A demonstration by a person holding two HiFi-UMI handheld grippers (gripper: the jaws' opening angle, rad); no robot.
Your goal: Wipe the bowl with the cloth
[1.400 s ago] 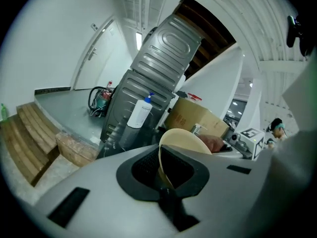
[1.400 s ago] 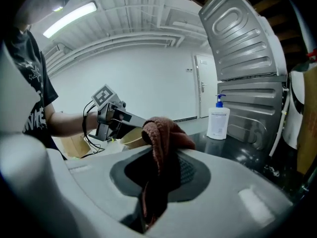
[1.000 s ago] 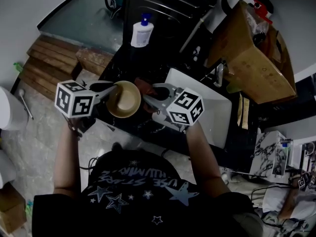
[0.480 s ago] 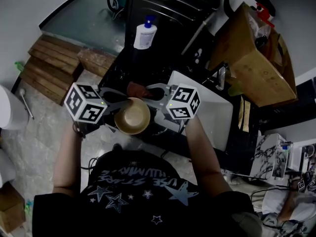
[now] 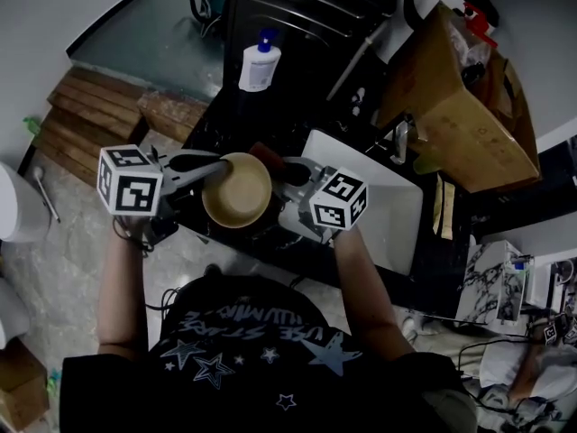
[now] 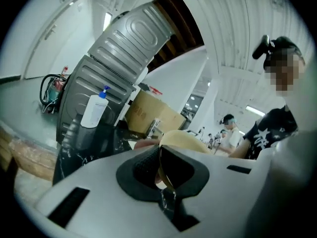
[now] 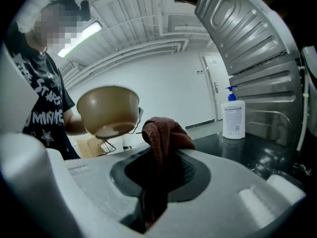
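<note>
A tan bowl [image 5: 237, 190] hangs in the air over the dark counter [image 5: 261, 115], mouth toward the head camera. My left gripper [image 5: 218, 163] is shut on its left rim, and that rim [image 6: 184, 140] runs between the pads in the left gripper view. In the right gripper view the bowl [image 7: 108, 110] shows from outside, up at the left. My right gripper [image 5: 281, 162] is shut on a reddish-brown cloth [image 5: 262, 153], which pokes out just beyond the bowl's far right rim. The cloth [image 7: 162, 136] bunches up between the right jaws.
A white pump bottle [image 5: 258, 64] stands on the counter behind the bowl, also in the right gripper view [image 7: 233, 117]. A white sink [image 5: 397, 210] with a tap [image 5: 399, 138] lies to the right, with a cardboard box [image 5: 460, 106] behind it. A ribbed metal panel [image 6: 124, 53] rises at the back.
The bowl moved down toward me, then back up and left, tilting. The right gripper with the cloth has moved in against the bowl's right rim.
</note>
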